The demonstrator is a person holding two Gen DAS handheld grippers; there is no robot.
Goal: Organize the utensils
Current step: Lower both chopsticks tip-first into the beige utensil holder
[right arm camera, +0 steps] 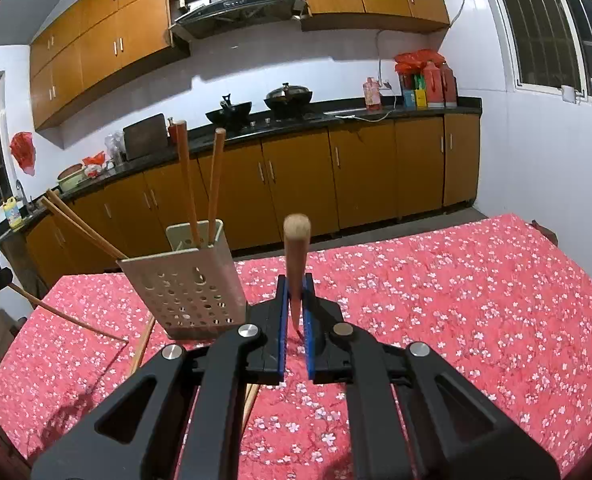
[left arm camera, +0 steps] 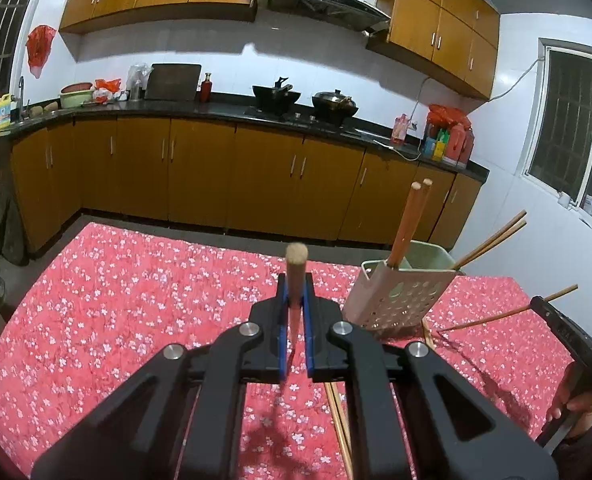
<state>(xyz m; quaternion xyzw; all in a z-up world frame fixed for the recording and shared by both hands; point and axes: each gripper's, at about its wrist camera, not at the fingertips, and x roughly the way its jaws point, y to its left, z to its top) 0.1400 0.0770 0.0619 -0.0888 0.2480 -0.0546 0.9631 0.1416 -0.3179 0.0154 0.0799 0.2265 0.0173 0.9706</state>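
Observation:
My left gripper (left arm camera: 295, 294) is shut on a wooden chopstick (left arm camera: 296, 272) that stands upright between its fingers, above the red cloth. My right gripper (right arm camera: 296, 294) is shut on another wooden chopstick (right arm camera: 296, 256), also upright. A beige perforated utensil holder (left arm camera: 400, 296) stands just right of the left gripper and shows left of the right gripper in the right wrist view (right arm camera: 183, 284). It holds several chopsticks (right arm camera: 193, 184). More loose chopsticks (left arm camera: 340, 420) lie on the cloth below the grippers.
A red floral cloth (right arm camera: 456, 300) covers the table. Behind it run brown kitchen cabinets (left arm camera: 199, 168) with a black counter, woks (left arm camera: 275, 98) and bottles. The other gripper shows at the right edge of the left wrist view (left arm camera: 568, 344).

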